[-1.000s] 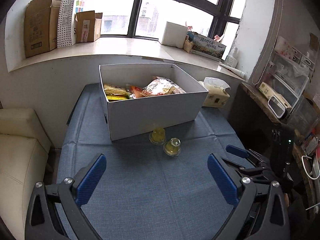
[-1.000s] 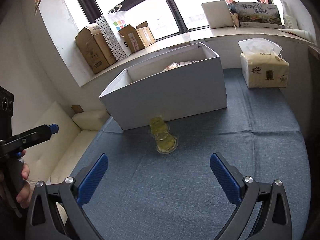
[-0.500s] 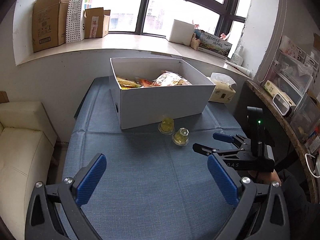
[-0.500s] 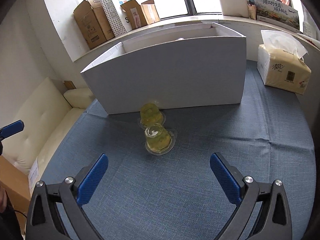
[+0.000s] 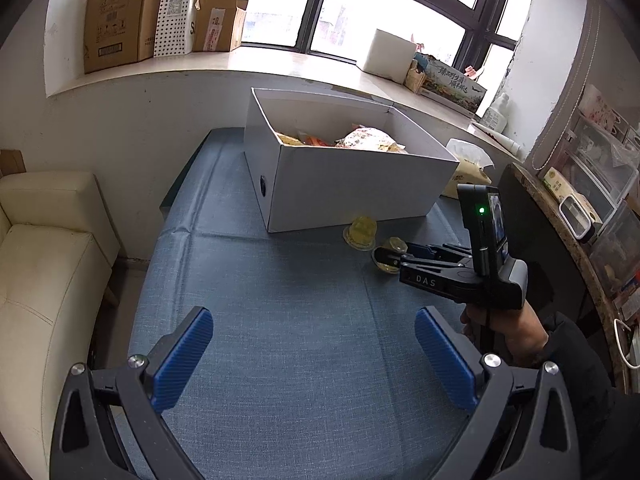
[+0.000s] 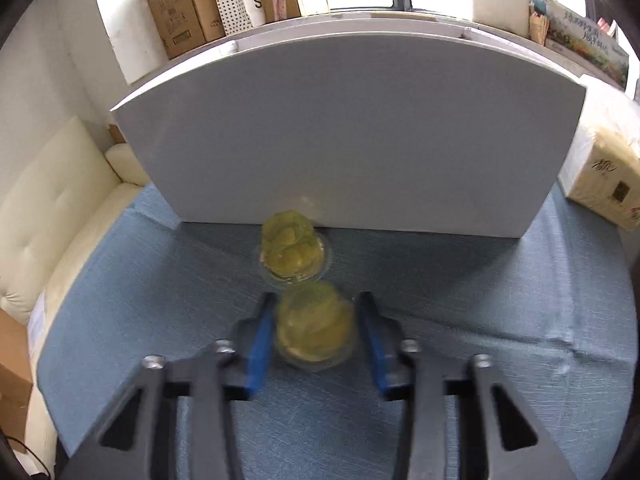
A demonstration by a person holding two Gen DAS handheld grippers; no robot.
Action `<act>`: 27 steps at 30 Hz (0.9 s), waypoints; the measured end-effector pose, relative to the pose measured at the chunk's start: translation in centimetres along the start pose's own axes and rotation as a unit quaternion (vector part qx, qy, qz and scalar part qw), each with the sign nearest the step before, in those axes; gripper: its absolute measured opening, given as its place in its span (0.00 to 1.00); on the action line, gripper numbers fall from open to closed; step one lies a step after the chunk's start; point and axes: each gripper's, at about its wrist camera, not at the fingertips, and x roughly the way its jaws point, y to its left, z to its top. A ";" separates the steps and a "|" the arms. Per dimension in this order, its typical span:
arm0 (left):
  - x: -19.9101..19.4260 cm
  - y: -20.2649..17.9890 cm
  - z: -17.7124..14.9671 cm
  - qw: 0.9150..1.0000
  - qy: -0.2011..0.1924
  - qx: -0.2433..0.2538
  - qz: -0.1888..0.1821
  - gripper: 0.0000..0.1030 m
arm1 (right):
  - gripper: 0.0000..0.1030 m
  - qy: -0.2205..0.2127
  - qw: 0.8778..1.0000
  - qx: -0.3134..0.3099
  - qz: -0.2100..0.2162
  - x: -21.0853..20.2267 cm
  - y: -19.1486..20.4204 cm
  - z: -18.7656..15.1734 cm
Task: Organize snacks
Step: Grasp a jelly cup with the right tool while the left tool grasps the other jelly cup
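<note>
Desk point(image 5: 280, 320) under a blue cloth, set below a windowsill stacked with cardboard boxes point(image 5: 120, 20); cream sofa point(image 5: 44, 264) on the left.

Right gripper point(image 6: 316, 332): I have just been closing its fingers, and the blue pads point(image 6: 258, 344) now sit against both sides of the near jelly cup point(image 6: 316, 326), clenched on it. The picture is blurred there, so I read the contact from how tightly the pads flank the cup. The cup is on the cloth.

Second jelly cup point(image 6: 294, 252) just beyond the first, touching or nearly touching it, close against the near wall of the white box point(image 6: 352, 132).

Box holds snack packets point(image 5: 360, 142), seen from the left wrist. Tissue pack point(image 6: 604, 176) to the right of the box.

Left gripper point(image 5: 314, 358): fingers released, spread wide over bare cloth, well short of both cups. My right hand point(image 5: 504, 328) shows on its handle at the right.
</note>
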 end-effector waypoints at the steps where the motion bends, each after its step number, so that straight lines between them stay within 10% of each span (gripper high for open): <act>1: 0.2 0.0 -0.1 1.000 0.002 0.000 0.003 1.00 | 0.39 -0.005 1.000 -0.003 0.000 -0.2 0.1 0.0; 18: 7.8 -3.9 2.6 0.998 0.049 0.026 -0.015 1.00 | 0.38 -0.070 0.997 0.007 0.026 -9.9 -1.5 -3.7; 27: 15.9 -8.5 5.5 0.997 0.052 0.038 0.046 1.00 | 0.38 -0.110 0.990 0.086 0.014 -16.5 -5.1 -8.0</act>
